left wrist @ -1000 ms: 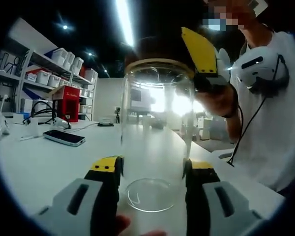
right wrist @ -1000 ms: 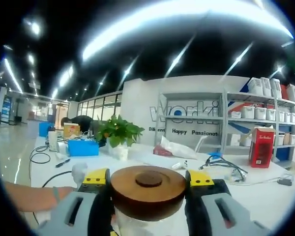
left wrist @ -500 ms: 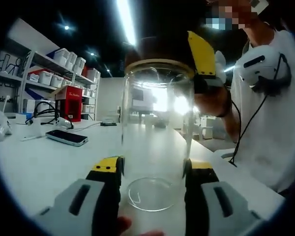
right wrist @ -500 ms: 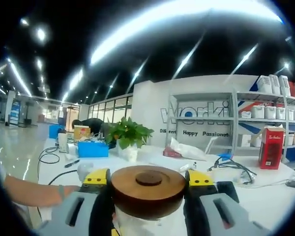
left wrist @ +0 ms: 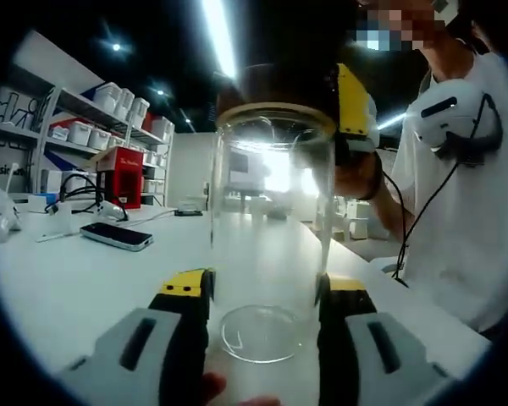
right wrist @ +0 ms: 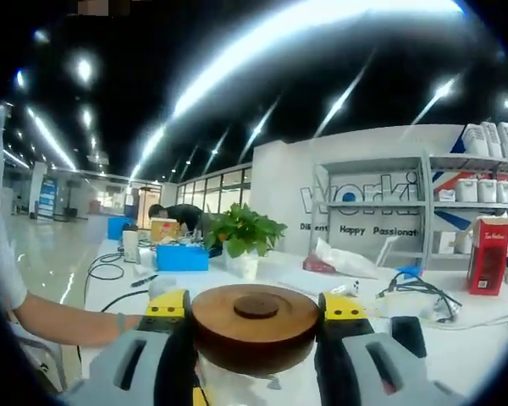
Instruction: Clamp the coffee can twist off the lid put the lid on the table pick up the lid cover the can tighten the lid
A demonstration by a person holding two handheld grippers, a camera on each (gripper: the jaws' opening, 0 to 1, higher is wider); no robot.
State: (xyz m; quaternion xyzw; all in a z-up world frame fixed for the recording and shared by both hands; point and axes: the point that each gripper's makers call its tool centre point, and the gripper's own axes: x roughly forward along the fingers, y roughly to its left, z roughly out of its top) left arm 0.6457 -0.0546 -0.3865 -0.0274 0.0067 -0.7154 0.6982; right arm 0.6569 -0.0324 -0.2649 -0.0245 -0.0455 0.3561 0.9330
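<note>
Clear can (left wrist: 271, 237) between hand-held gripper (left wrist: 262, 296) jaws

An open-plan office or lab: long white counter (right wrist: 457, 338) strewn with cables (right wrist: 415, 288), shelves (right wrist: 457, 203) of storage boxes, wall lettering (right wrist: 364, 199), a potted plant (right wrist: 245, 237), ceiling strip lights (right wrist: 322, 42).

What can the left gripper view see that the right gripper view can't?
The left gripper view looks at the see-through glass can from the side, clamped in the left gripper, with a phone lying on the white table. The right gripper view looks down on the brown wooden lid, held in the right gripper, with a green plant and a blue box behind. Both views share the lid, the table and the red box.
</note>
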